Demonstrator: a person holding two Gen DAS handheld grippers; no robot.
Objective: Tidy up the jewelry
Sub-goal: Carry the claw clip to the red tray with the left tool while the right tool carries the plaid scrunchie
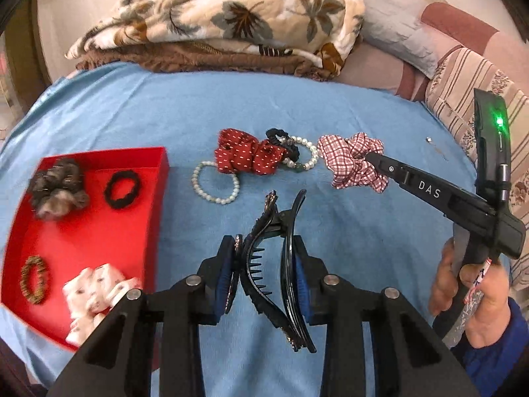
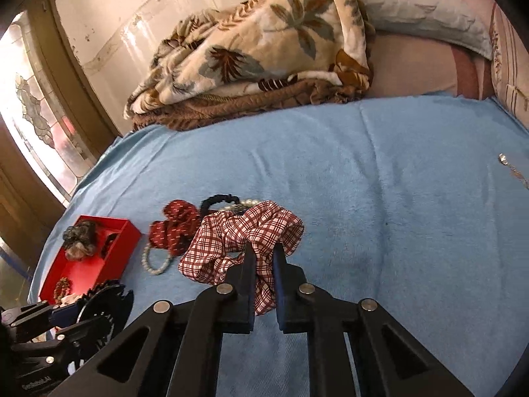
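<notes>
My left gripper [image 1: 264,264] is shut on a black claw hair clip [image 1: 281,264], held above the blue cloth [image 1: 132,115] just right of the red box [image 1: 158,205]. The box holds a grey scrunchie [image 1: 58,188], a black hair tie [image 1: 122,188], a brown beaded band [image 1: 33,279] and a white bow [image 1: 96,294]. My right gripper [image 2: 264,251] is shut on a red-and-white checked scrunchie [image 2: 244,235], also seen in the left wrist view [image 1: 353,158]. A red dotted bow [image 1: 246,155], two pearl bracelets [image 1: 215,182] and a black tie [image 1: 281,135] lie on the cloth.
A folded leaf-print blanket [image 1: 231,16] and pillows [image 1: 396,33] lie at the back of the bed. A thin chain with a small pendant [image 2: 512,168] lies on the cloth at the far right. A window [image 2: 33,115] is at the left.
</notes>
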